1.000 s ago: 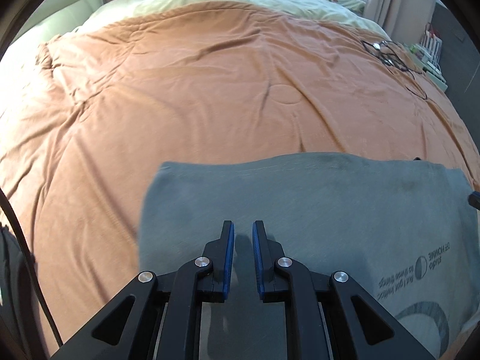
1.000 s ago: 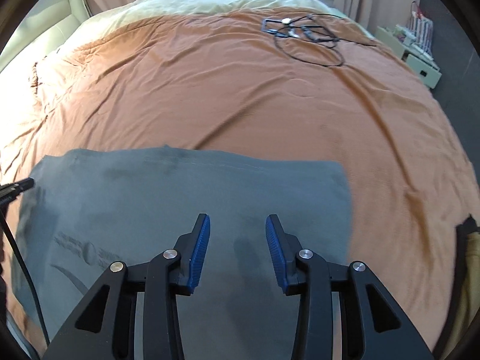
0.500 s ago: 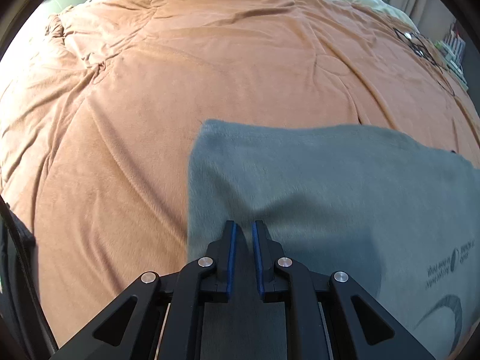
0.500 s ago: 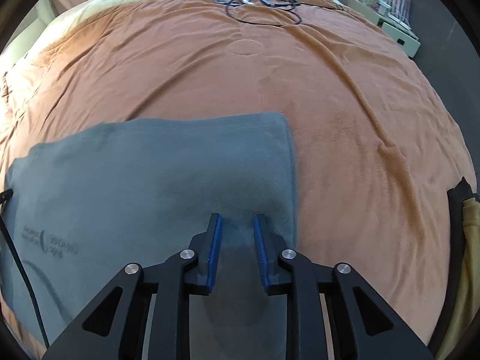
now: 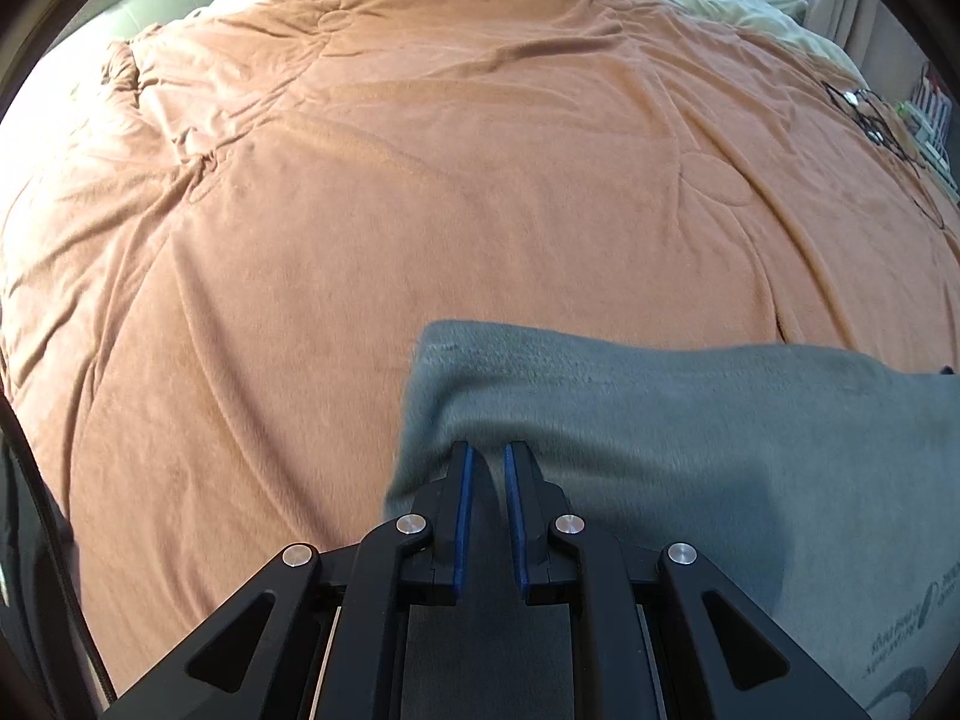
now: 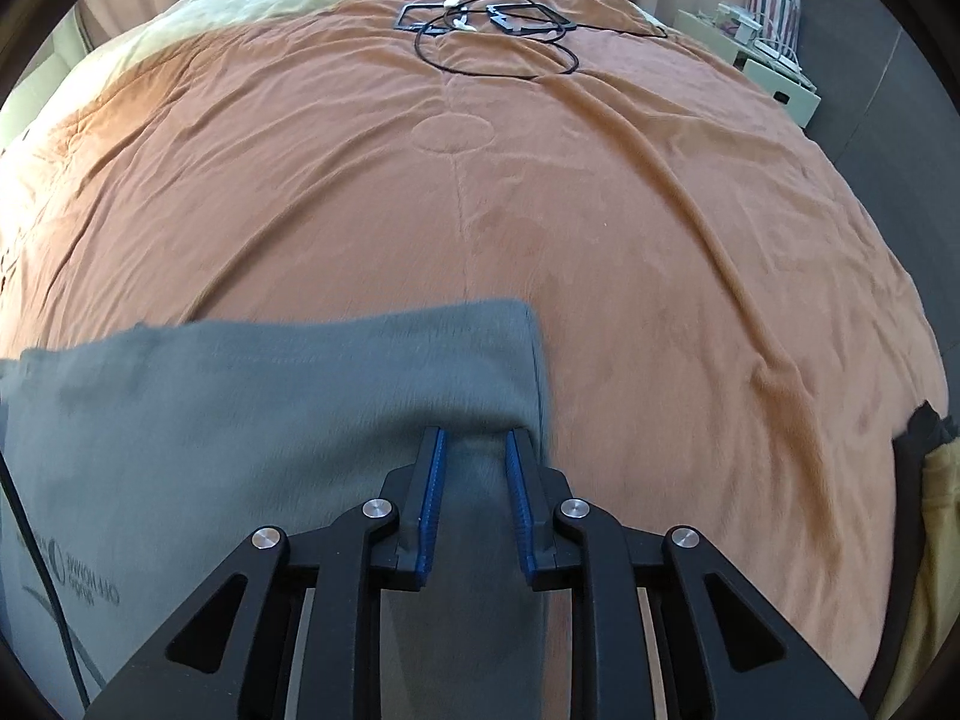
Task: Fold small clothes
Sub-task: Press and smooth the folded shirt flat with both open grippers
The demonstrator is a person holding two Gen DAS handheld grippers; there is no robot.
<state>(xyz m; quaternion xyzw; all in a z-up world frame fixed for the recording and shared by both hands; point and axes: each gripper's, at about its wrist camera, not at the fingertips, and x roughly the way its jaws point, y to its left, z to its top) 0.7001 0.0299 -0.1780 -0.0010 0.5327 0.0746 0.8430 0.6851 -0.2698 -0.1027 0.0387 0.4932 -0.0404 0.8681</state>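
Note:
A grey garment (image 5: 690,420) with a printed logo (image 5: 906,642) lies on an orange blanket (image 5: 480,180). My left gripper (image 5: 487,450) is shut on the cloth close to its left side edge, and a fold of fabric rises over the fingertips. In the right wrist view the same garment (image 6: 270,396) spreads to the left. My right gripper (image 6: 476,438) is shut on it near its right side edge, with grey fabric pinched between the blue pads. The cloth's near edge is hidden under both grippers.
Tangled black cables (image 6: 498,30) and flat frames lie at the blanket's far end. A pale shelf unit (image 6: 774,60) stands beyond the bed's right side. Yellow and black cloth (image 6: 936,510) hangs at the right edge. A black cord (image 6: 36,570) runs down the left.
The right jaws have closed onto the grey cloth. Both grippers have sunk toward the bed, and the garment's side edges now sit closer to the fingers, with fabric bunched over the tips.

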